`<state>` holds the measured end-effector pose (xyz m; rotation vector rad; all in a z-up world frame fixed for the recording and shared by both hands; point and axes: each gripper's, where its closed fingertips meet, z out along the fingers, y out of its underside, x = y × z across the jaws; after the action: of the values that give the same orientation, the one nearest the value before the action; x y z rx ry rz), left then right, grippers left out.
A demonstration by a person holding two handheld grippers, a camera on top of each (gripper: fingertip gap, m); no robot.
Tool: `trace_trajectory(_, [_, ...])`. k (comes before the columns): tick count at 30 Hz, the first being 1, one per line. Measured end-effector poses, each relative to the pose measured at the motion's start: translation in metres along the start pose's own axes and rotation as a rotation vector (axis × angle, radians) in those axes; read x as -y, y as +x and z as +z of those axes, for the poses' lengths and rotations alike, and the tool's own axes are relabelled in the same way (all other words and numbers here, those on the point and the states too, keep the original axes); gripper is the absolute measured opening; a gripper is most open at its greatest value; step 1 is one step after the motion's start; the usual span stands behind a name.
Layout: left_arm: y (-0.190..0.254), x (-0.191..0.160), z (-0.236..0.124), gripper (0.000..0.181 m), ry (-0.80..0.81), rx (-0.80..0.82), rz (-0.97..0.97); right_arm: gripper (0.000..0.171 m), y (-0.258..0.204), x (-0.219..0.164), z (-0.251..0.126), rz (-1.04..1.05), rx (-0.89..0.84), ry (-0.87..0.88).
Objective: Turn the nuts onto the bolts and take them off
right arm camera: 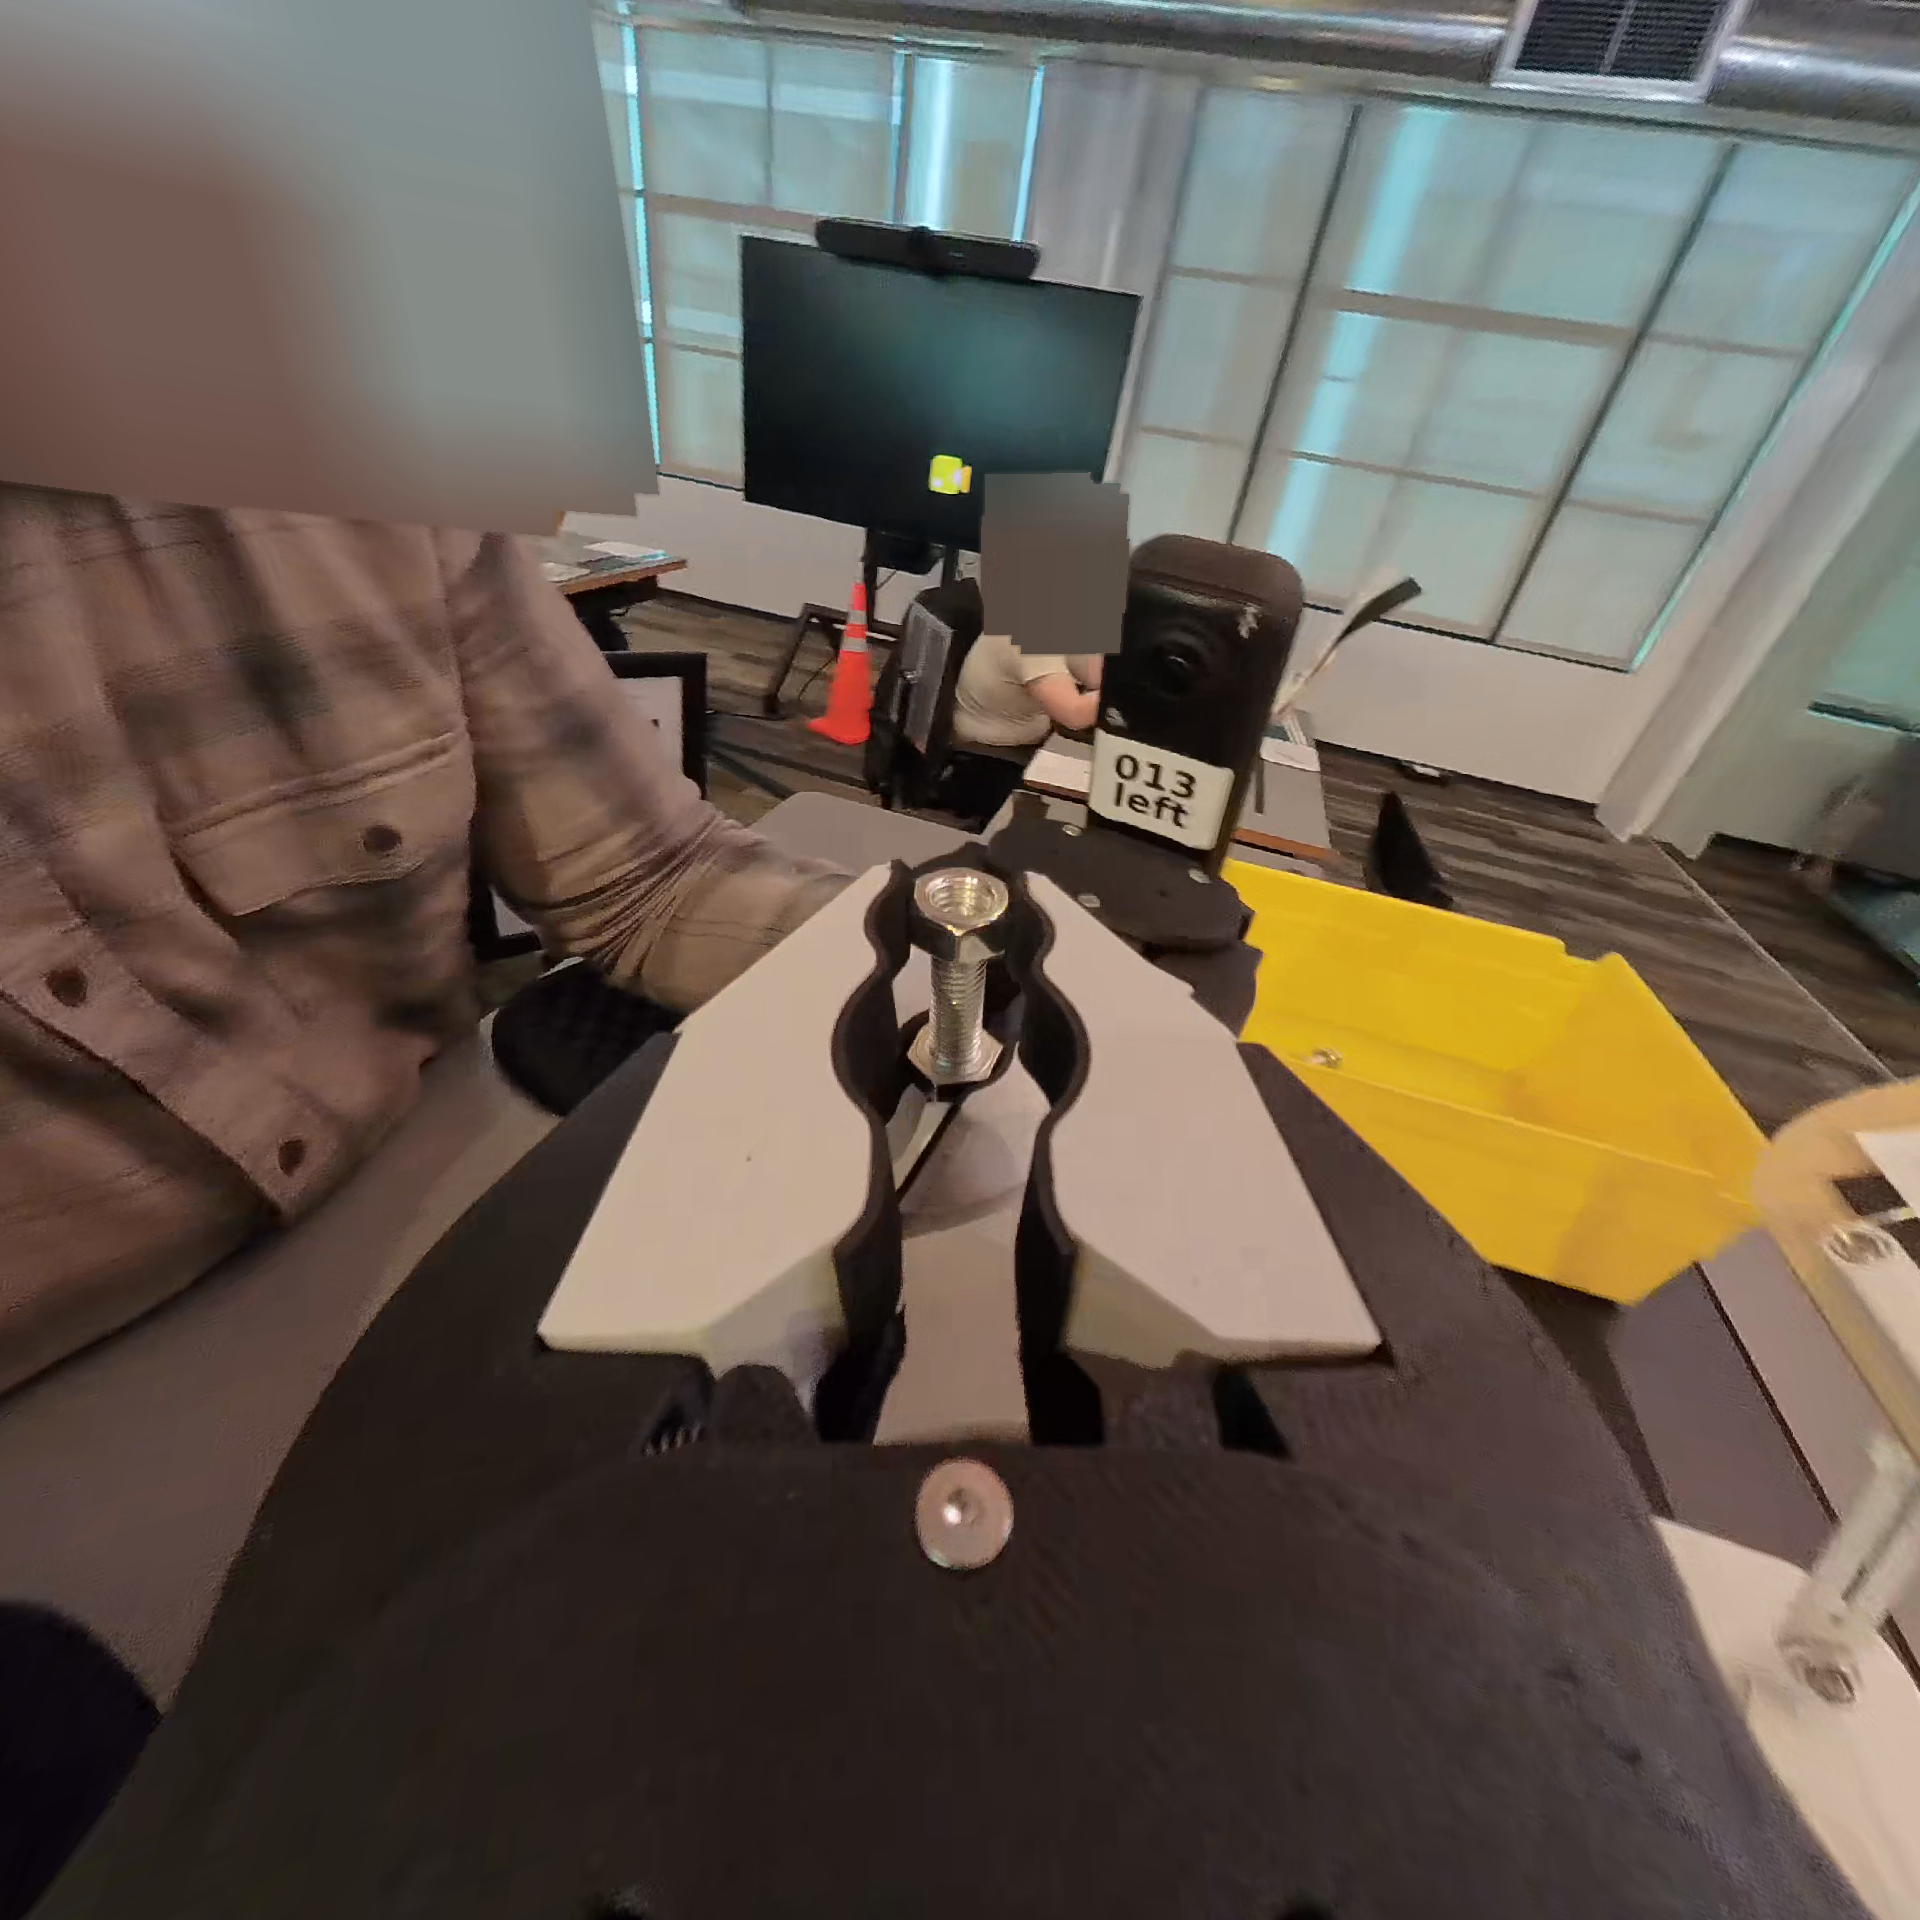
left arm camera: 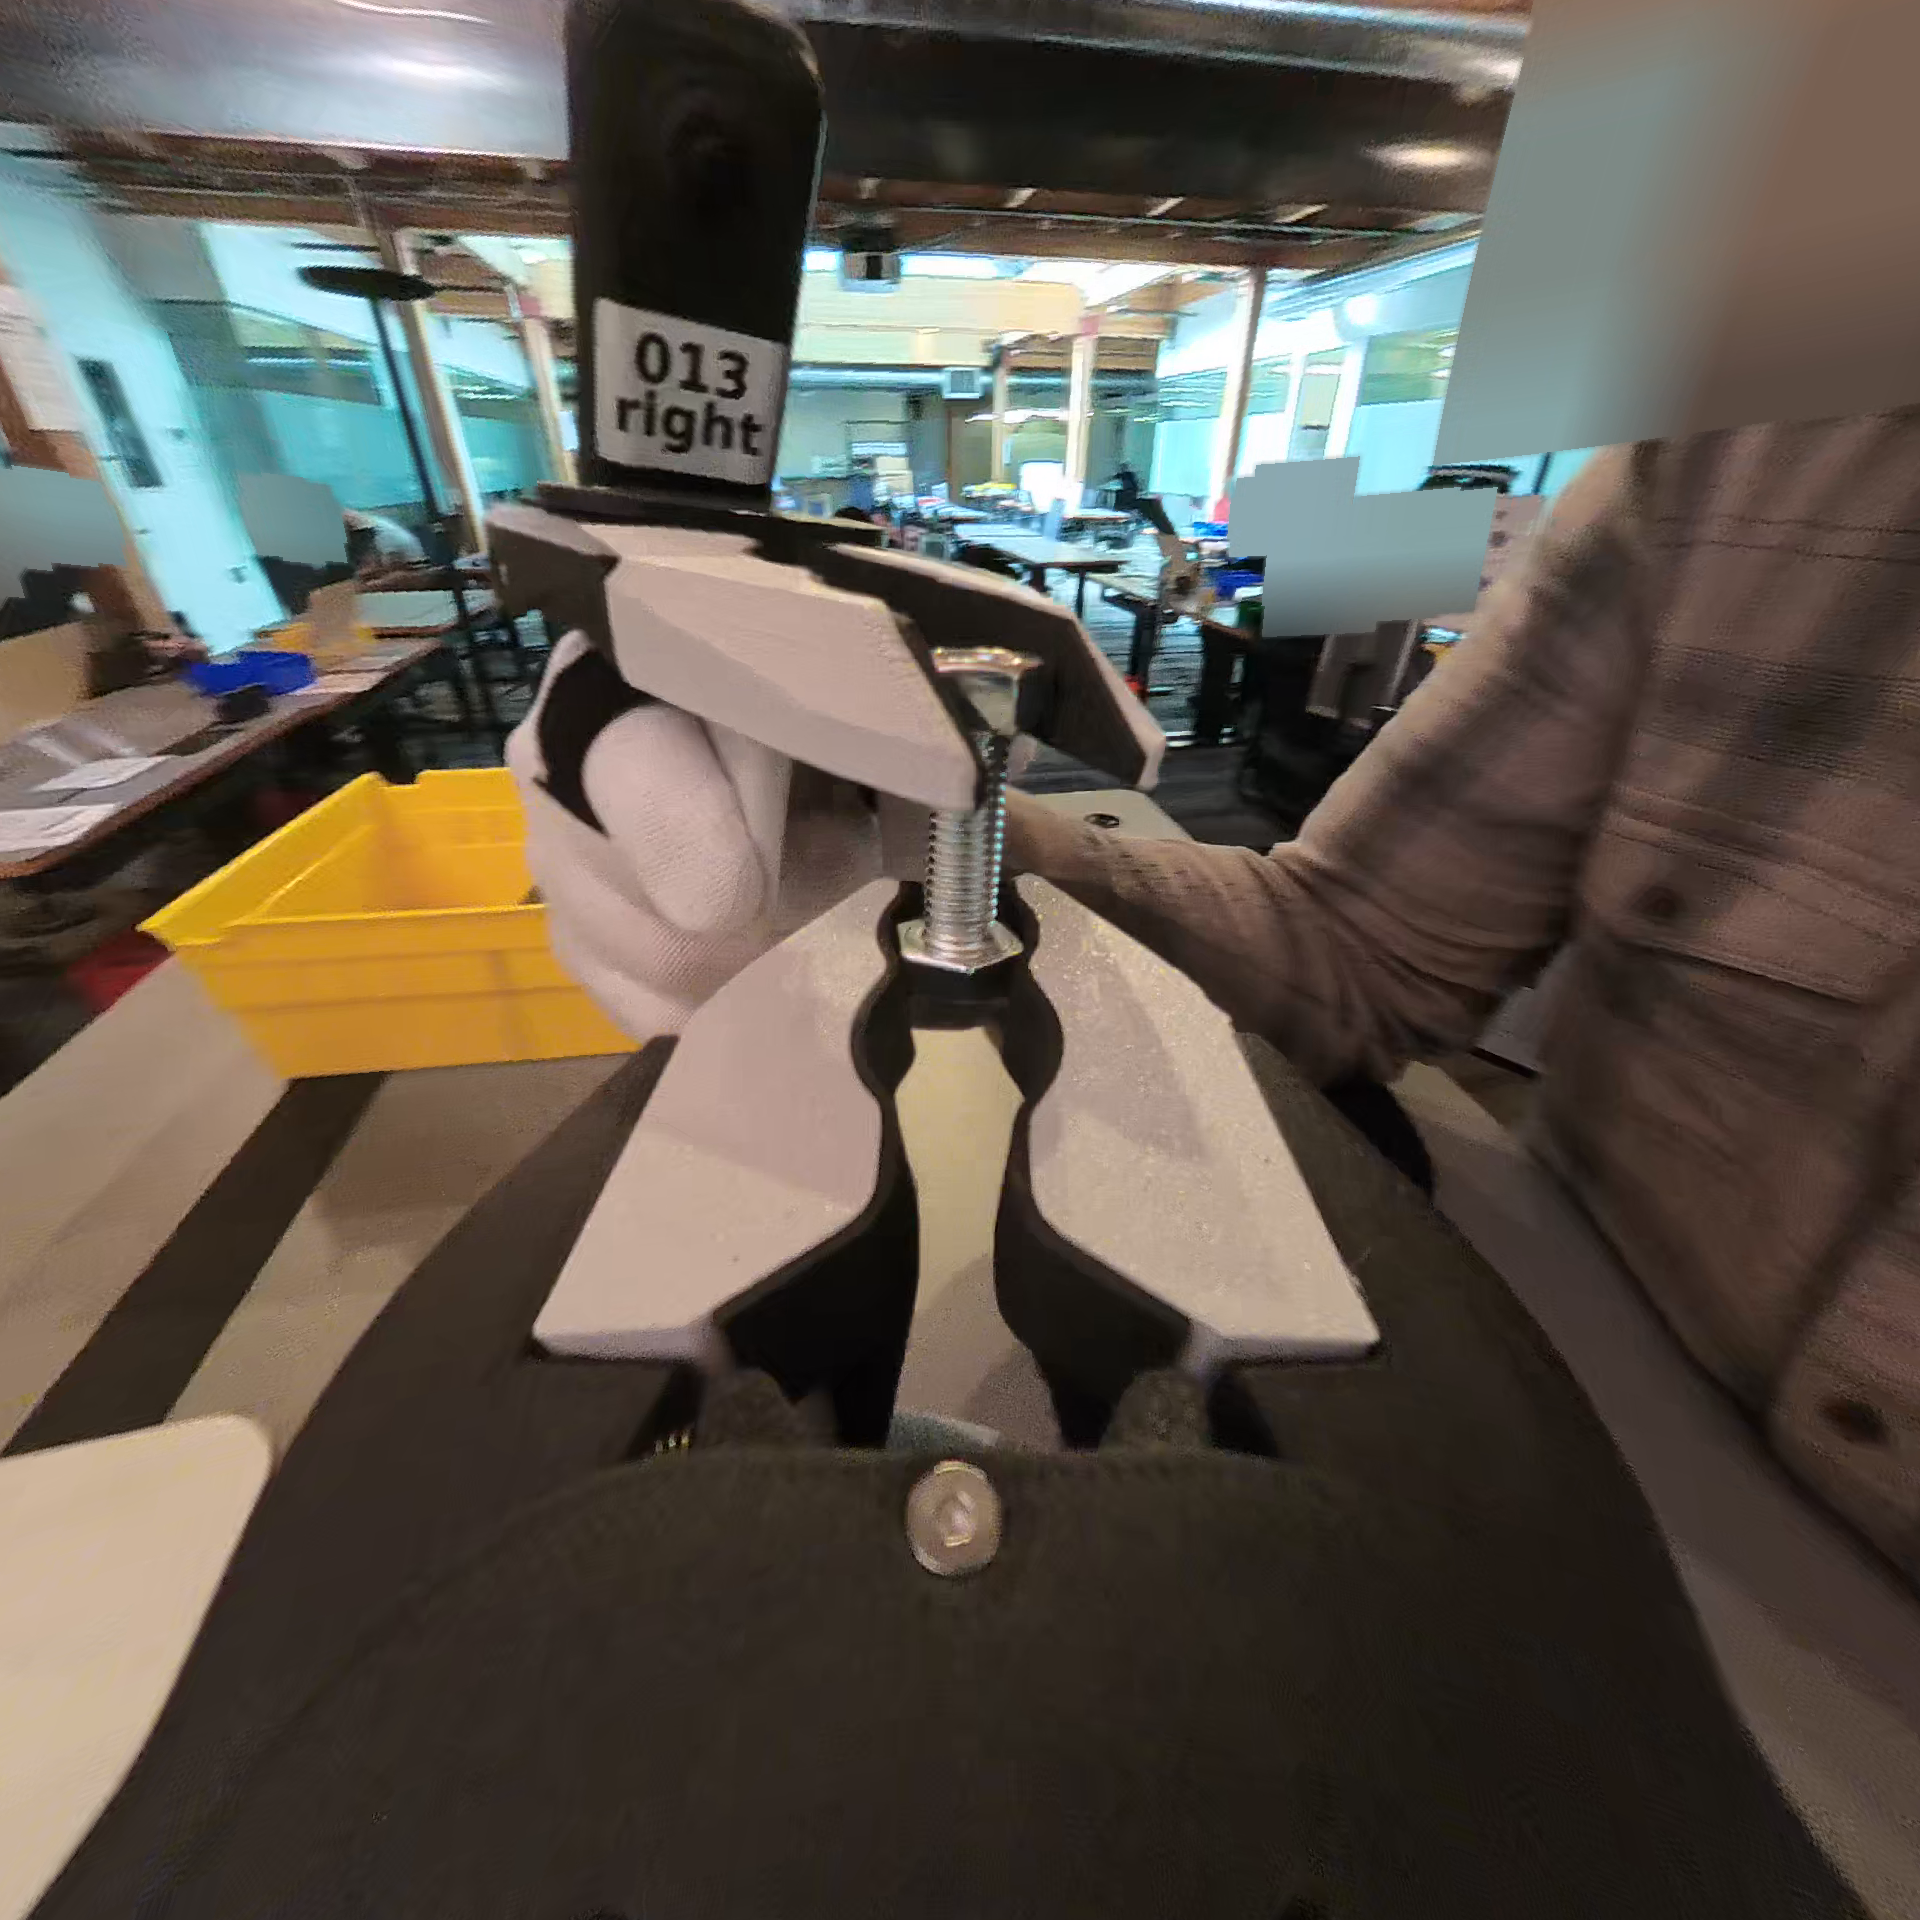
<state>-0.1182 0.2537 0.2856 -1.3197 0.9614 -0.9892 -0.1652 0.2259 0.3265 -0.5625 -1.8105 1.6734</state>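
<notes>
A silver bolt (left arm camera: 964, 842) stands upright in the air between my two grippers. My left gripper (left arm camera: 951, 920) is shut on the hex nut (left arm camera: 945, 948), which sits low on the bolt's thread. My right gripper (left arm camera: 987, 727) comes in from the left and is shut on the bolt just under its head (left arm camera: 982, 665). In the right wrist view my right gripper (right arm camera: 956, 914) clamps the bolt head (right arm camera: 956, 902). The threaded shank (right arm camera: 951, 1003) runs down to the nut (right arm camera: 954, 1060). The left gripper's black body and camera (right arm camera: 1195, 675) show behind.
A yellow bin (left arm camera: 384, 935) (right arm camera: 1455, 1091) stands on the grey table (left arm camera: 125, 1122) beside the grippers. A white-gloved hand (left arm camera: 665, 852) holds the right gripper. A person's plaid sleeve (left arm camera: 1558, 831) (right arm camera: 312, 831) is close by. A white fixture with bolts (right arm camera: 1839, 1558) stands at the right. One gripper's finger ends stand about 6 cm off the other's.
</notes>
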Motion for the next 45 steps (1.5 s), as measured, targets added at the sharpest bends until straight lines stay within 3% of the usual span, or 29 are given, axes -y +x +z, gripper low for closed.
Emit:
trace_trajectory(7, [0.019,0.003,-0.005,0.014,0.034,-0.132,-0.027,0.016,-0.017,0.004,0.01,-0.013,0.1,0.043])
trace_trajectory(12, [-0.001,-0.001,-0.006,0.014,-0.011,-0.002,0.005,0.016,0.0,-0.003,0.003,-0.05,-0.039,-0.057])
trace_trajectory(14, [0.003,-0.004,-0.005,0.014,-0.022,-0.028,0.002,0.016,-0.003,-0.005,0.003,-0.056,-0.023,-0.066])
trace_trajectory(28, [0.093,-0.014,0.003,0.014,-0.024,-0.576,-0.085,0.017,-0.083,-0.003,0.023,-0.017,0.451,-0.026])
trace_trajectory(37, [0.049,-0.012,-0.003,0.014,-0.015,-0.323,-0.05,0.016,-0.04,-0.009,0.016,-0.052,0.172,-0.111])
trace_trajectory(41, [0.054,-0.015,-0.001,0.014,-0.023,-0.36,-0.065,0.016,-0.045,-0.011,0.016,-0.042,0.212,-0.102])
trace_trajectory(45, [0.079,-0.02,-0.001,0.014,-0.037,-0.515,-0.091,0.017,-0.07,-0.004,0.017,-0.05,0.345,-0.074])
